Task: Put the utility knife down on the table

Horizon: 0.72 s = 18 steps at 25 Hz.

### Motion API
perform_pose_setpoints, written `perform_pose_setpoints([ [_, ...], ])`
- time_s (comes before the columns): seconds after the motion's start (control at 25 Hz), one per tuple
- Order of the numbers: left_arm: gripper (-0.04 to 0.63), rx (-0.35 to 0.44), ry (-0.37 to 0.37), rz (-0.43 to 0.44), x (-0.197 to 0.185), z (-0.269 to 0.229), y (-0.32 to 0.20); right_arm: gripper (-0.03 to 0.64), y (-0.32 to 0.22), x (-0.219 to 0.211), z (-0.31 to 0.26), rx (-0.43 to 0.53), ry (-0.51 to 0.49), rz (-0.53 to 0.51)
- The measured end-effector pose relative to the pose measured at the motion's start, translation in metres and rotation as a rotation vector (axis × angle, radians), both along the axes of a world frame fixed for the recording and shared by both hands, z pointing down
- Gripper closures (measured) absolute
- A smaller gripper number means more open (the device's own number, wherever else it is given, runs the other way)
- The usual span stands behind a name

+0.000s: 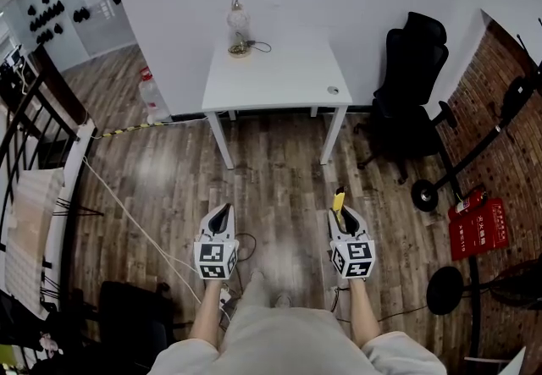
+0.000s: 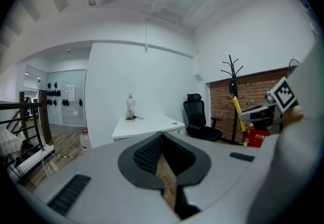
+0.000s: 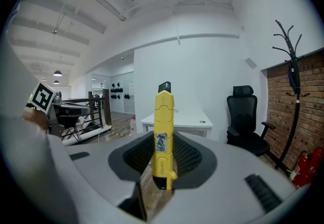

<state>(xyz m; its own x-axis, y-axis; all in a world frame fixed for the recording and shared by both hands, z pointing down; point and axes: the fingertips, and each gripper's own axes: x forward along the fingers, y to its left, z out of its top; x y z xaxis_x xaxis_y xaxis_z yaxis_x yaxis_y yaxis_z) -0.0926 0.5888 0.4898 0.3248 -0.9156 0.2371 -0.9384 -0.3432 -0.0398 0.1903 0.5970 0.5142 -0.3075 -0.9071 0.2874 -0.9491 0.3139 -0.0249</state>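
Plainly, in the head view the person stands on a wooden floor (image 1: 279, 170) well short of the near edge of a white tabletop (image 1: 279, 68), with a gripper held out in each hand. The left gripper (image 1: 223, 209) has its fingers brought to a point with nothing in them. The right gripper (image 1: 342, 212) holds a yellow utility knife (image 1: 339, 199), which sticks out past the fingertips above the floor, well apart from the tabletop. A small lamp (image 1: 238, 26) stands near the tabletop's far left corner, and a black office chair (image 1: 413, 85) sits beside its right edge. In the left gripper view, the left gripper (image 2: 162, 136) shows its fingers (image 2: 147, 154) closed together at the tips and empty, only a sliver of floor visible behind them. The tabletop (image 2: 147, 126) and the chair (image 2: 195, 117) lie ahead, and a coat stand (image 2: 231, 79) rises against a brick wall. In the right gripper view, the right gripper (image 3: 163, 143) has its fingers (image 3: 190, 160) clamped on the lower part of the utility knife (image 3: 163, 117), which stands upright between them with its dark tip on top. The tabletop (image 3: 178, 116) shows behind the knife, well apart from it, and the chair (image 3: 245, 117) is to the right.
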Motion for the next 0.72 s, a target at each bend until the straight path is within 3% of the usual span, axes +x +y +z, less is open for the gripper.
perform_pose_setpoints([
  [0.4, 0.589, -0.015, 0.009, 0.012, -0.003, 0.018, -0.064, 0.507, -0.062, -0.005, 0.014, -0.013, 0.007, 0.004],
  [0.72, 0.589, -0.021, 0.029, 0.062, -0.008, 0.024, -0.171, 0.507, -0.155, -0.023, 0.017, -0.027, 0.035, 0.015],
])
